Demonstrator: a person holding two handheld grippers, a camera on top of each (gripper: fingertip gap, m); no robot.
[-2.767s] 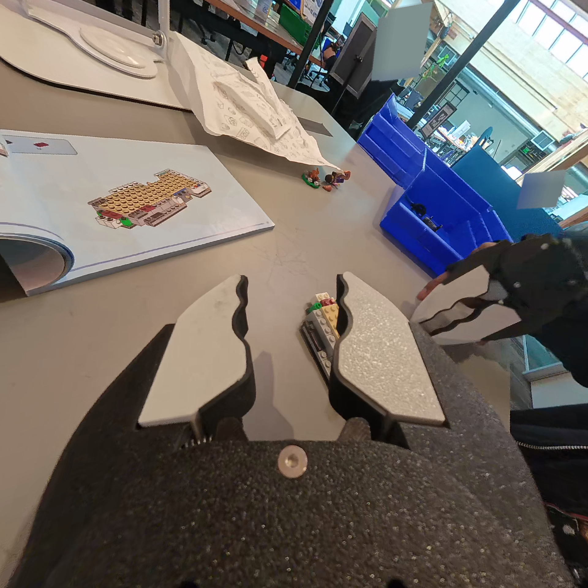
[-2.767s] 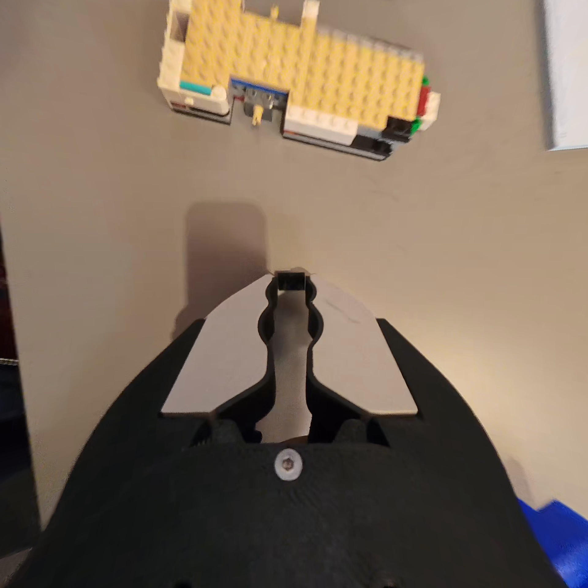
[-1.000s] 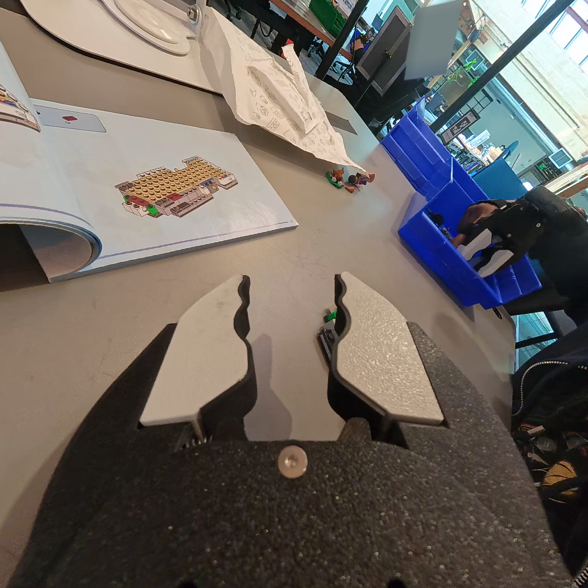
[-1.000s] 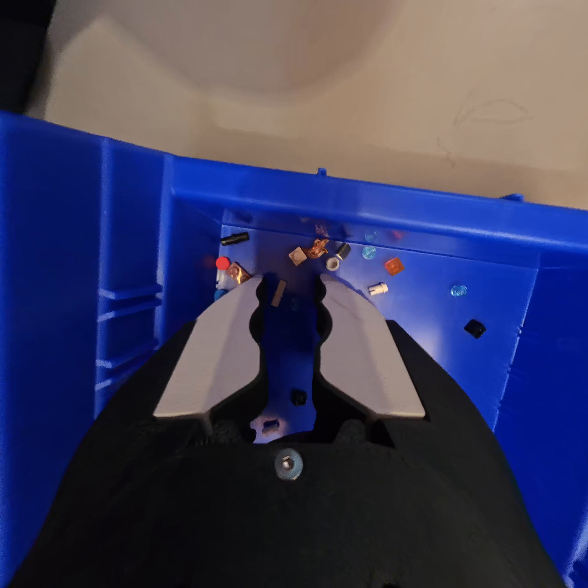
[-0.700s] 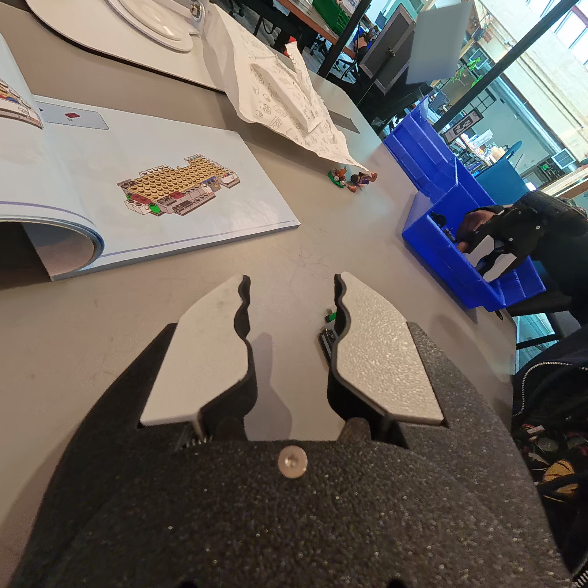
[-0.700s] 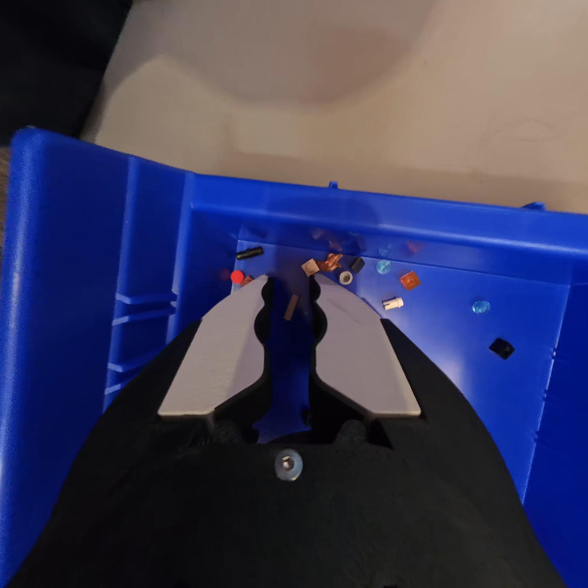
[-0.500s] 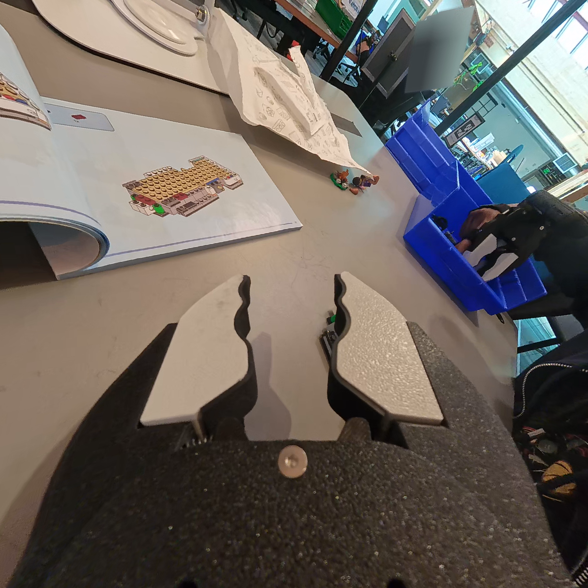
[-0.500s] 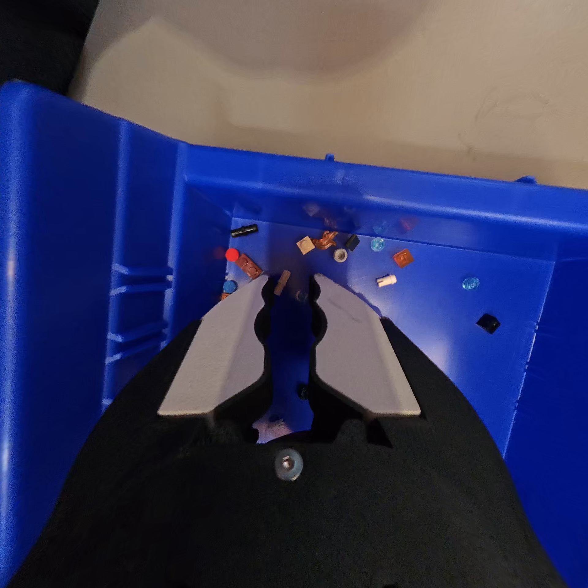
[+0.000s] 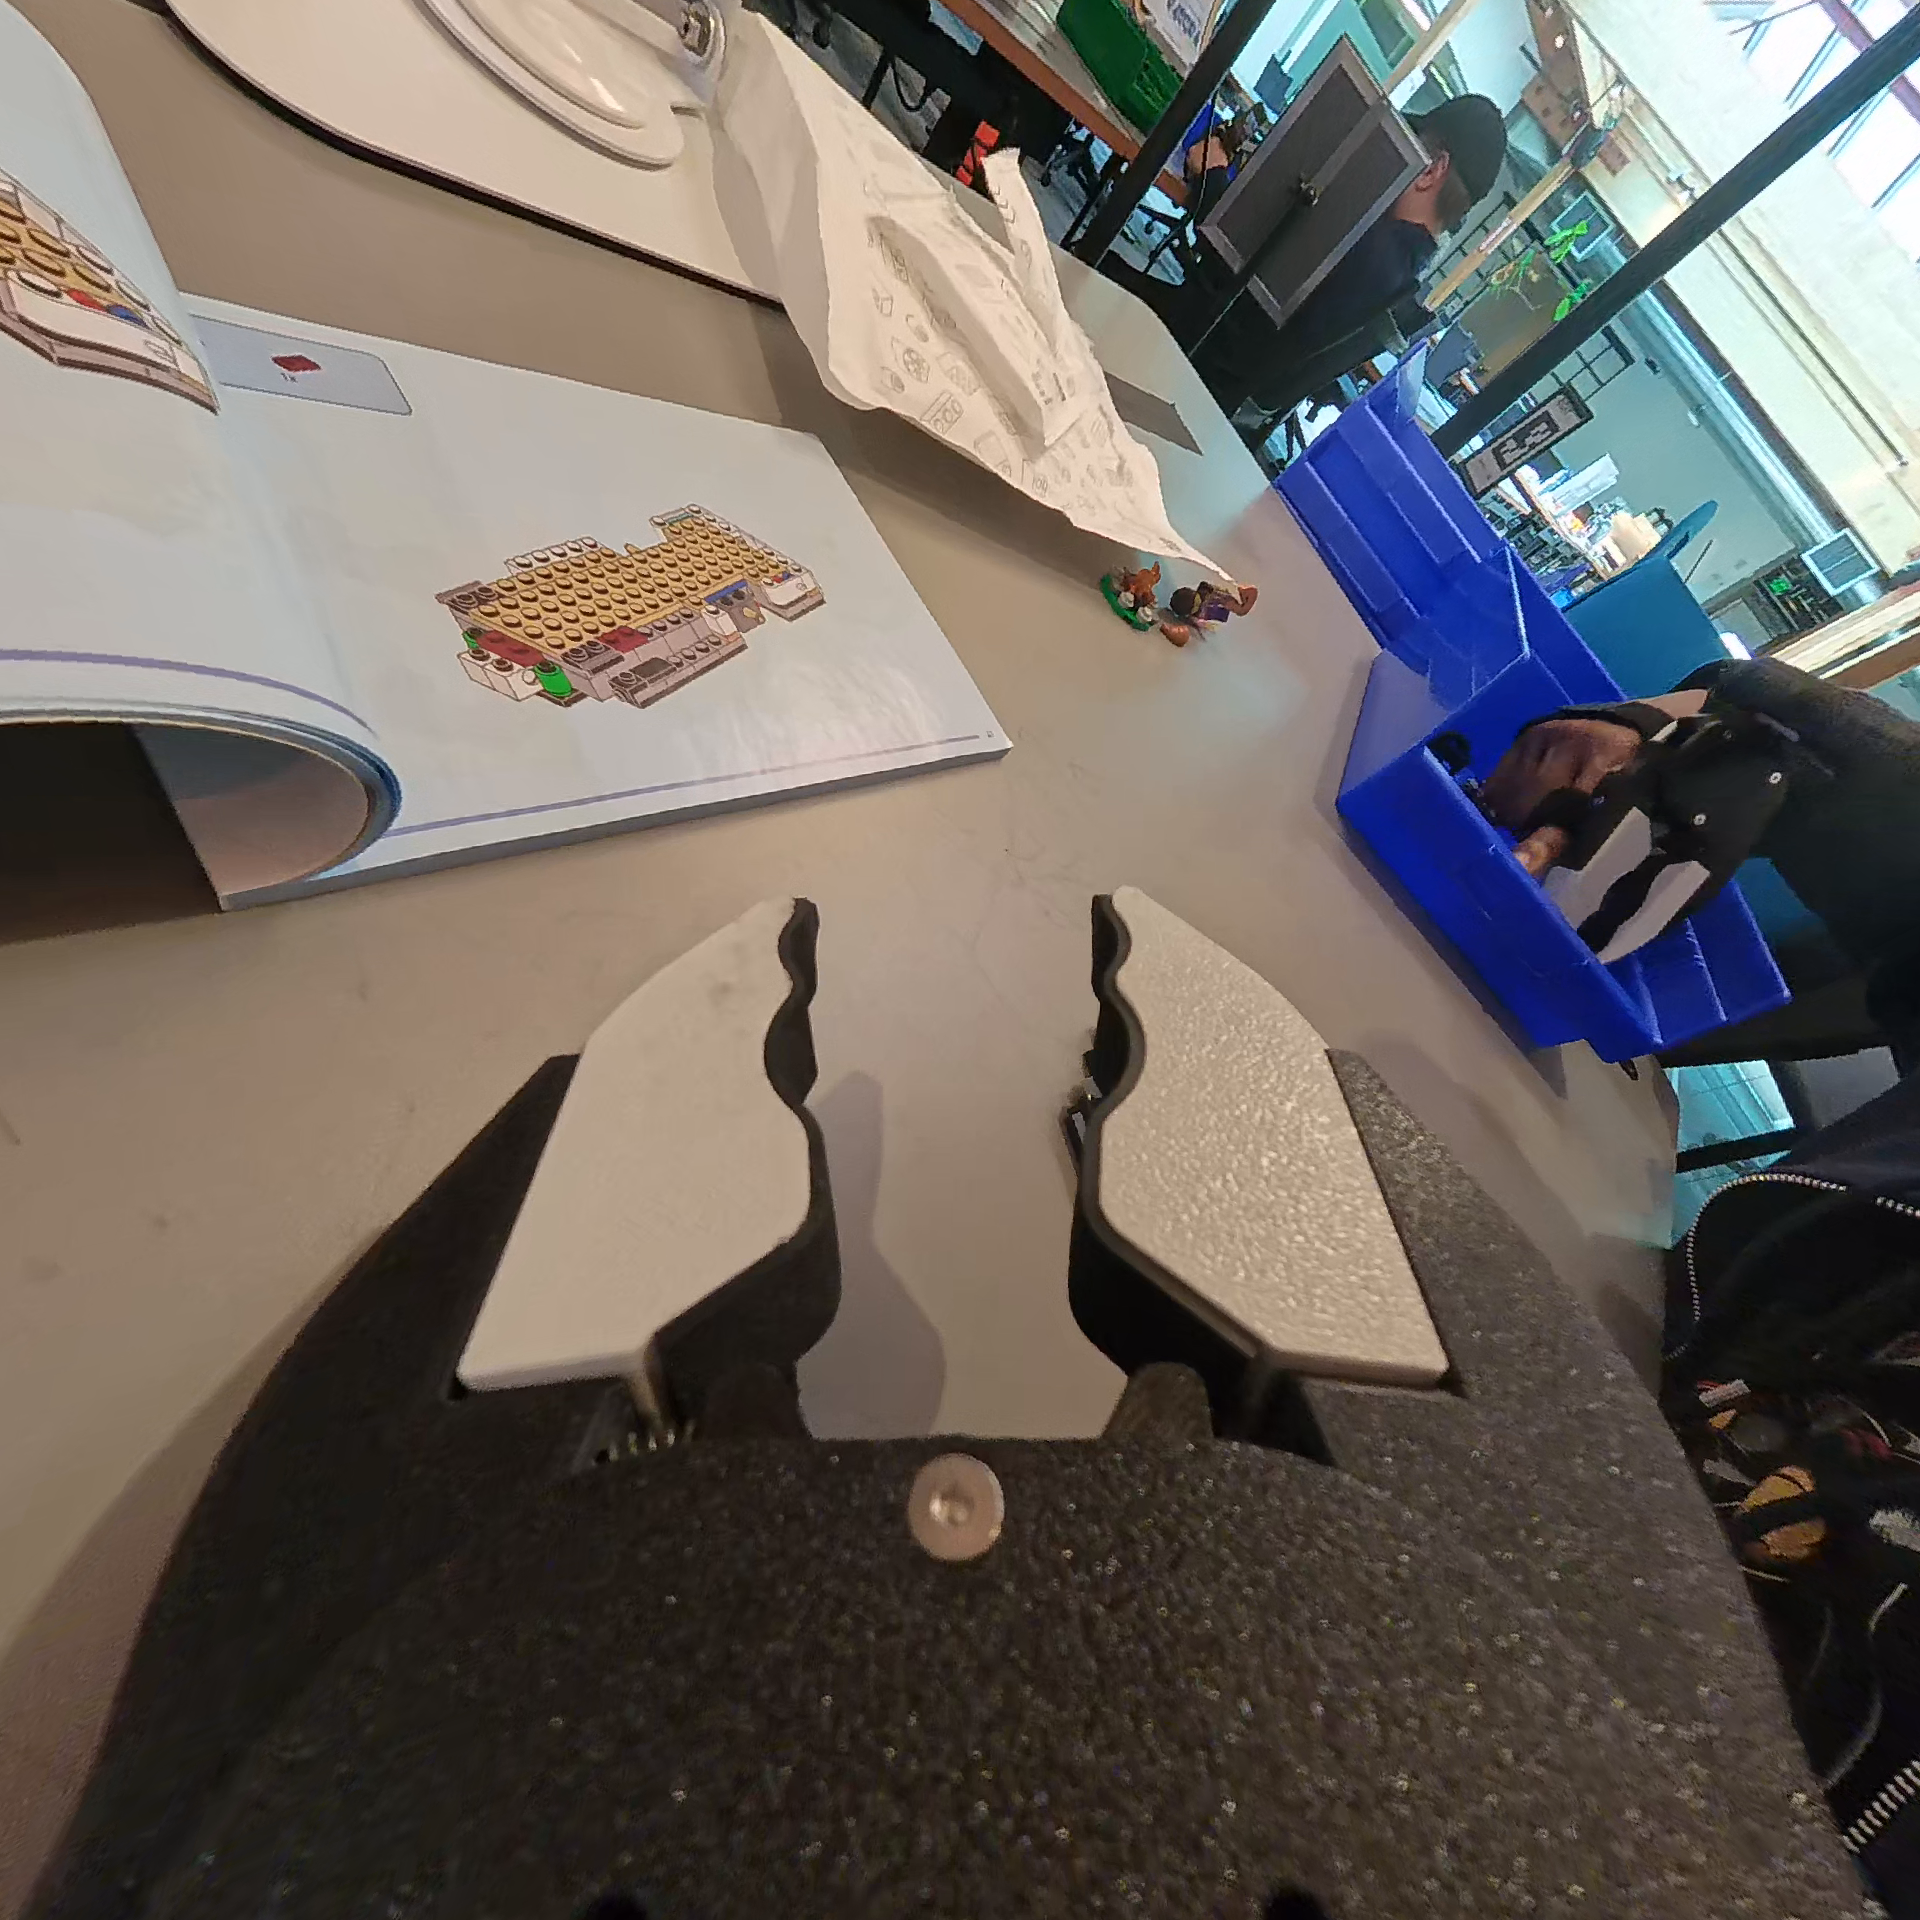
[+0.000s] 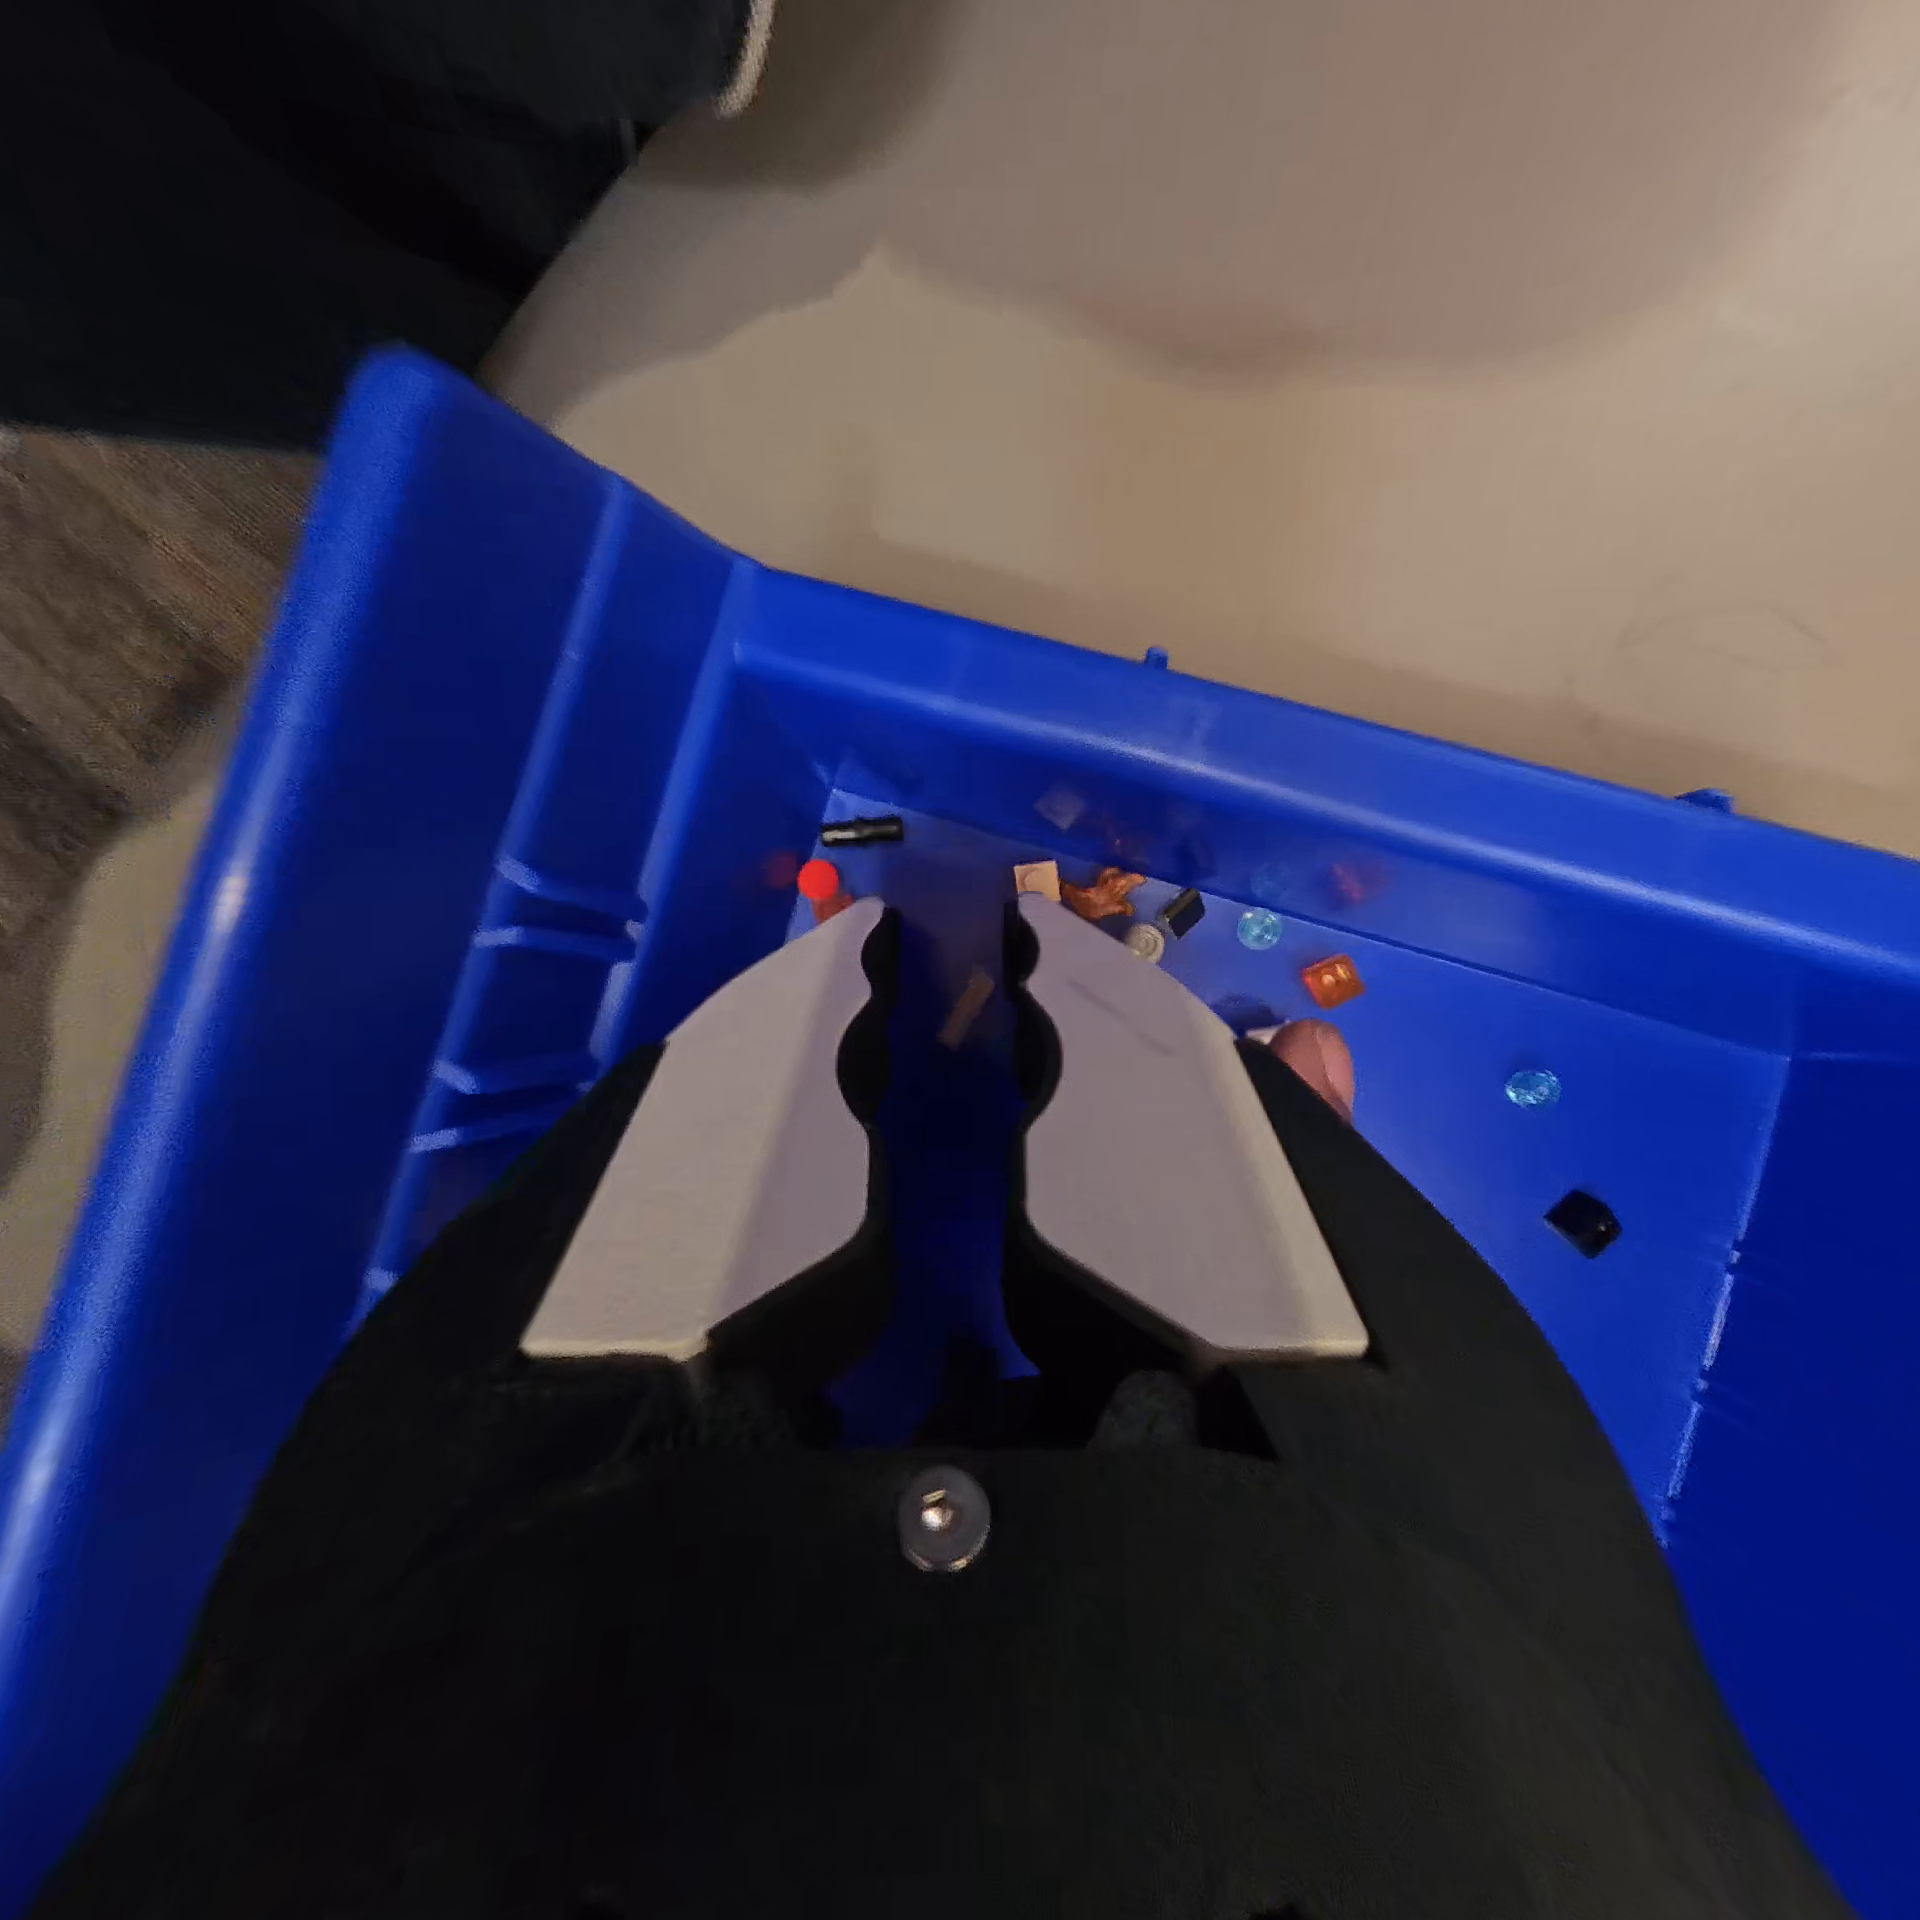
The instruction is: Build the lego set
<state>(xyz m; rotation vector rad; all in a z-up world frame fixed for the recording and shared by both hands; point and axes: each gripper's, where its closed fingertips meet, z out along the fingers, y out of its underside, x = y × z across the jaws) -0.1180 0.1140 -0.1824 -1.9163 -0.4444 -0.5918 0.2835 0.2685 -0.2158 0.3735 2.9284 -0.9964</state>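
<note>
Tan brick piece loose between right gripper fingers, apart, amid scattered bits in blue bin; left gripper fingers wide apart.

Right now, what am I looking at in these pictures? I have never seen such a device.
A person holds two hand-held grippers, each with two fingers and its own camera looking along them. The left gripper hovers open over a grey table, near an open instruction booklet; nothing is held. The right gripper reaches into a blue bin of small loose pieces. A thin tan piece lies between its fingers, but they do not clearly press on it.
</note>
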